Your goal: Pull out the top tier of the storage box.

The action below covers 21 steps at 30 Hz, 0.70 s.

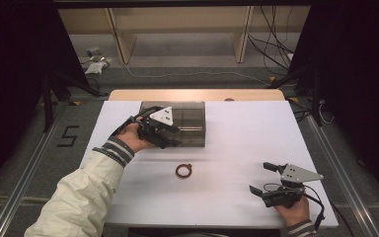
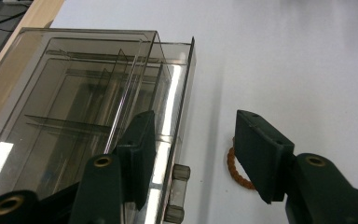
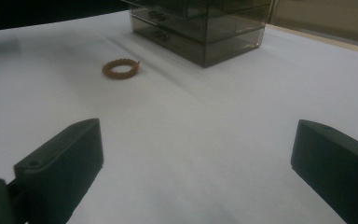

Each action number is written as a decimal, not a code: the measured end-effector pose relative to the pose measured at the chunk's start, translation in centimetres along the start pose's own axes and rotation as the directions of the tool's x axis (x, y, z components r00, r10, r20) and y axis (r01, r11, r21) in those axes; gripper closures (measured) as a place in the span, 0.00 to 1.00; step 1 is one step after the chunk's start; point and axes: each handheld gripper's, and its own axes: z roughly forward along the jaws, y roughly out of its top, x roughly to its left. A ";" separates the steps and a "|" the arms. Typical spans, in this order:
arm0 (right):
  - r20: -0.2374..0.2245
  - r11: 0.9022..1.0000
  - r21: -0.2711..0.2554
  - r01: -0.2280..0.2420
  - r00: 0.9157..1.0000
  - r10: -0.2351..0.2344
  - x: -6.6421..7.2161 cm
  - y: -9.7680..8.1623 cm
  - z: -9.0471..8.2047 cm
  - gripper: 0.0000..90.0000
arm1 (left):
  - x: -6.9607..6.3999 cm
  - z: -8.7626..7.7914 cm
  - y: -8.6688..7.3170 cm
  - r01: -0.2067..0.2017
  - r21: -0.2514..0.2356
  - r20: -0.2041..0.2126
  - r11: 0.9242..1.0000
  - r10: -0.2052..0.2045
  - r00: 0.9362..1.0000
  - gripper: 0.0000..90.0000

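Note:
A smoky see-through drawer box (image 1: 191, 118) stands at the back middle of the white table. My left gripper (image 1: 174, 137) sits at its front left, held by a hand in a cream sleeve. In the left gripper view the left gripper (image 2: 193, 121) is open: one jaw lies over the box top (image 2: 74, 93), the other hangs over the table, and the upper drawer's front with its knob (image 2: 179, 173) stands between them, untouched. A brown braided ring (image 1: 177, 171) (image 2: 233, 169) lies flat in front of the box. My right gripper (image 1: 261, 177) (image 3: 198, 128) rests open and empty at the front right.
The white sheet (image 1: 237, 148) covers the table, with a wooden strip (image 1: 197, 95) bare at the far edge. In the right gripper view the box (image 3: 205, 28) and ring (image 3: 107, 71) lie well ahead. Cables and shelving stand on the floor beyond.

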 end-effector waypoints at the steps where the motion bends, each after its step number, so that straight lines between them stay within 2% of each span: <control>1: 0.001 1.000 0.000 0.000 1.000 0.000 0.0 0.0 0.0 0.04 | 0.0 0.0 0.0 0.000 0.007 0.000 1.000 0.000 1.000 0.54; 10: 0.000 1.000 0.001 0.000 1.000 0.000 0.0 0.0 0.0 0.04 | 0.1 0.5 -0.3 -0.012 0.070 -0.014 0.997 0.013 1.000 0.57; 21: 0.004 1.000 -0.002 0.001 1.000 -0.001 0.0 0.0 0.0 0.04 | 0.2 1.2 -0.4 -0.003 0.124 -0.045 0.992 0.008 0.999 0.64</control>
